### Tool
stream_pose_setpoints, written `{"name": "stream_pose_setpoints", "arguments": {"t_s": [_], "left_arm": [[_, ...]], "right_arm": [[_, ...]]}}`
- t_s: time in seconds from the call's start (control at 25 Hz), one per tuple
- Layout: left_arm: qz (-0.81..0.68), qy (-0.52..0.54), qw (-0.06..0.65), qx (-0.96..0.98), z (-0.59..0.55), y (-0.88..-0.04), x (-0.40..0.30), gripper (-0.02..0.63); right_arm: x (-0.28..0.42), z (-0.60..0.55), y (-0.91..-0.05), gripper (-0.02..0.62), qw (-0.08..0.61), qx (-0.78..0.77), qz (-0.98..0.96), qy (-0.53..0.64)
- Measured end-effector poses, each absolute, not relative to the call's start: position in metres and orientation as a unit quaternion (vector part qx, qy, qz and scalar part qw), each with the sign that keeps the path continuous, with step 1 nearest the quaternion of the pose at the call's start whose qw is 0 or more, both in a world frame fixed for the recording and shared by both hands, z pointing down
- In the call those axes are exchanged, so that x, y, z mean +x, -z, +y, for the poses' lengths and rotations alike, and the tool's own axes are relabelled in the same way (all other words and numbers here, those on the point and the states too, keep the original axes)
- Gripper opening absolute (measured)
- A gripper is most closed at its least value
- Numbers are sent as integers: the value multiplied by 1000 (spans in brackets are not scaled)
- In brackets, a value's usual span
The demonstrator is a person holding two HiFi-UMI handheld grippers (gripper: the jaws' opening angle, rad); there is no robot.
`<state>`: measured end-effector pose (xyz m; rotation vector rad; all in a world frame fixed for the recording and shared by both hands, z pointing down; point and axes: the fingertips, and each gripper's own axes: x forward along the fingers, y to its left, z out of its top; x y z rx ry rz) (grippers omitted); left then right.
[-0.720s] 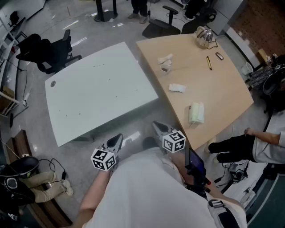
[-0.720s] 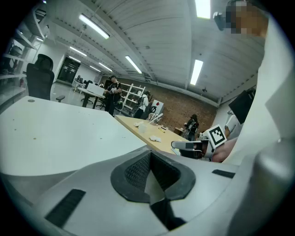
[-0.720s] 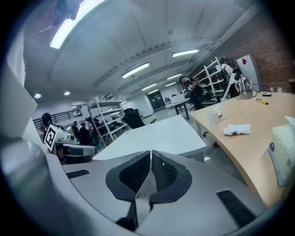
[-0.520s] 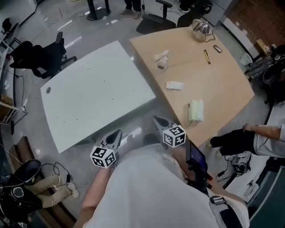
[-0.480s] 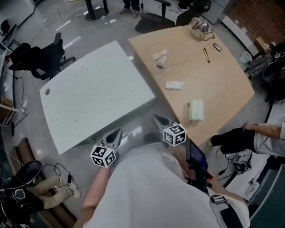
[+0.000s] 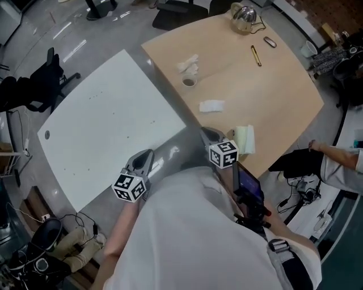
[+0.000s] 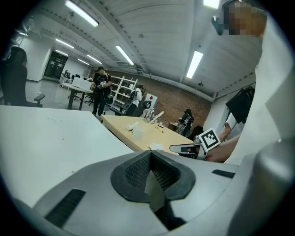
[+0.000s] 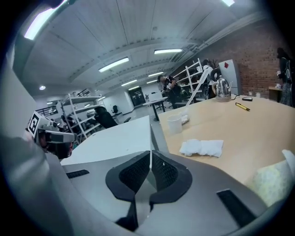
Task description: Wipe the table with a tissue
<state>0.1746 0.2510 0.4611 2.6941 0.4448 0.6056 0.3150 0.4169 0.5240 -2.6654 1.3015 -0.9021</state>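
Observation:
A crumpled white tissue (image 6: 211, 106) (image 8: 201, 147) lies on the wooden table (image 6: 272, 96), apart from both grippers. My right gripper (image 6: 209, 134) (image 8: 150, 162) is shut and holds nothing. It hovers at the table's near edge, short of the tissue and just left of a pale tissue pack (image 6: 245, 139) (image 8: 272, 177). My left gripper (image 6: 144, 158) (image 7: 150, 159) is also shut and holds nothing, at the near edge of the white table (image 6: 96, 136) (image 7: 41, 138). Each gripper shows in the other's view: the right gripper (image 7: 191, 148) and the left gripper (image 8: 48, 135).
On the wooden table stand a paper cup (image 6: 189, 81) (image 8: 174, 123), more crumpled tissue (image 6: 188, 62), a pen (image 6: 256, 55) and a metal kettle (image 6: 245, 16) (image 8: 222, 87). Office chairs (image 6: 39, 85) stand beyond the white table. A seated person's sleeve (image 6: 340, 164) is at the right.
Both tables have come nearer and shifted left in the head view. My grippers now reach the table edges, the right one next to the tissue pack. Both stay shut.

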Motion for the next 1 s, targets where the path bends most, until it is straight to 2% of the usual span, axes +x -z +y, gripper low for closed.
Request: {"name": "stream_pose_setpoints", "arguments": {"t_s": [0.44, 0.68, 0.72, 0.8, 0.84, 1.0], "left_arm": [[170, -247, 151, 942, 270, -457, 251, 6], [163, -260, 145, 941, 273, -456, 266, 6], [163, -262, 144, 940, 272, -457, 267, 6], [159, -263, 145, 940, 269, -456, 269, 6], [157, -263, 145, 941, 267, -455, 269, 6], [155, -266, 145, 940, 258, -455, 270, 6]], "right_arm": [[397, 465, -544, 21, -5, -897, 327, 298], [437, 478, -563, 24, -13, -904, 293, 310], [441, 479, -569, 37, -18, -902, 290, 318], [445, 477, -578, 133, -27, -898, 285, 334], [447, 477, -582, 160, -31, -896, 282, 341], [452, 469, -588, 207, -38, -898, 267, 349]]}}
